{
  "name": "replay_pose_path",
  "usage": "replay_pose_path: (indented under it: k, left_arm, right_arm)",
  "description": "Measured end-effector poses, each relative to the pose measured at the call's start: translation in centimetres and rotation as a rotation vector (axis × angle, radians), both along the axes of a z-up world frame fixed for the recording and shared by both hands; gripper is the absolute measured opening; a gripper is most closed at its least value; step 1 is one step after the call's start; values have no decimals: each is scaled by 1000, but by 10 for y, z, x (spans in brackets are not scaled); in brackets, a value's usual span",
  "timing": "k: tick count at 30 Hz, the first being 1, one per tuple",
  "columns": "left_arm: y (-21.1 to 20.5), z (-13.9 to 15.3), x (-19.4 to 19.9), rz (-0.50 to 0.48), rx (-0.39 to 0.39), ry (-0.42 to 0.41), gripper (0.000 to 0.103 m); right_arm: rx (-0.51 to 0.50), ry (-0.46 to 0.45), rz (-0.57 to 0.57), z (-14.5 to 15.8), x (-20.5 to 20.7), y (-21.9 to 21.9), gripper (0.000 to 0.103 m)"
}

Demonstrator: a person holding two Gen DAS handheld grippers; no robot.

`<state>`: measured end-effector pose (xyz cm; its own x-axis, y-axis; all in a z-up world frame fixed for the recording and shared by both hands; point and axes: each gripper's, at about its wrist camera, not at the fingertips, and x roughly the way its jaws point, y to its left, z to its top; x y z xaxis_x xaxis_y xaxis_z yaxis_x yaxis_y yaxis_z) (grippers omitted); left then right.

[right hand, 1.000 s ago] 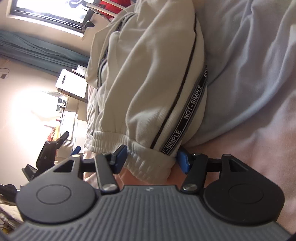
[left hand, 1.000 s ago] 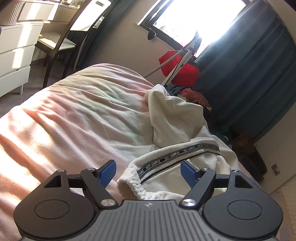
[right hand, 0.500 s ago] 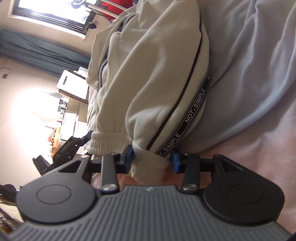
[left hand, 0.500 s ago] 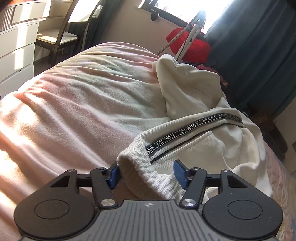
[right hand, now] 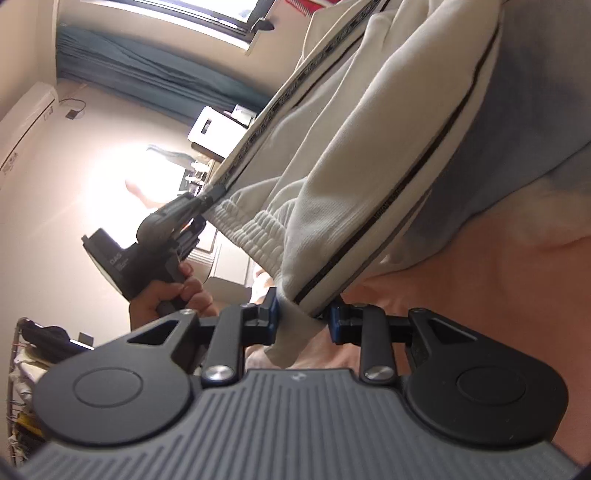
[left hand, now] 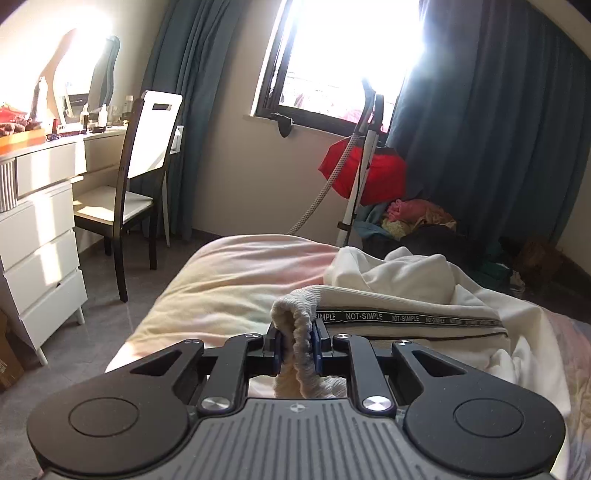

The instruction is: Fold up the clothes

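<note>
Both grippers have just clamped down — left gripper (left hand: 297,349) low centre, right gripper (right hand: 303,320) — pinching the cream trousers' (left hand: 424,295) ribbed waistband (left hand: 301,343) corners, apparently to lift them for folding.

From the left wrist we look forward along the left gripper (left hand: 297,349), close over the bed (left hand: 229,284), facing the window (left hand: 347,59) and the chair (left hand: 147,166) beyond. From the right wrist our view is rolled sideways, pressed close against the cream trousers (right hand: 369,147) at the right gripper (right hand: 303,319). Both views share the trousers (left hand: 424,306), the window (right hand: 166,7) and the chair (right hand: 214,133); the right view also catches the left gripper (right hand: 210,195) and the hand (right hand: 166,295) holding it.
</note>
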<state>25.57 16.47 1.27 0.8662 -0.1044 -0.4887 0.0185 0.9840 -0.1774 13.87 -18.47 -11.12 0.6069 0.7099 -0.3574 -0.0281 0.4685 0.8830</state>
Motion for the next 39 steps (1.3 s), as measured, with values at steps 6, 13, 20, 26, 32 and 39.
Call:
replay_pose_path:
  k: [6, 13, 20, 26, 32, 39]
  left_arm:
    - [55, 18, 97, 160, 146, 66, 16]
    - [82, -55, 177, 198, 145, 192, 17]
    - [83, -65, 188, 225, 140, 209, 34]
    - [61, -23, 138, 172, 144, 108, 91]
    - [7, 30, 49, 86, 143, -52, 99]
    - [-76, 62, -65, -38, 92, -173, 100]
  right_arm:
    - [120, 8, 148, -12, 66, 103, 29]
    - [135, 125, 193, -55, 113, 150, 31]
    - [63, 130, 273, -53, 122, 157, 36]
    - [-85, 18, 317, -14, 82, 154, 95]
    - [-306, -167, 237, 52, 14, 114, 93]
    - [-589, -409, 31, 126, -47, 31, 93]
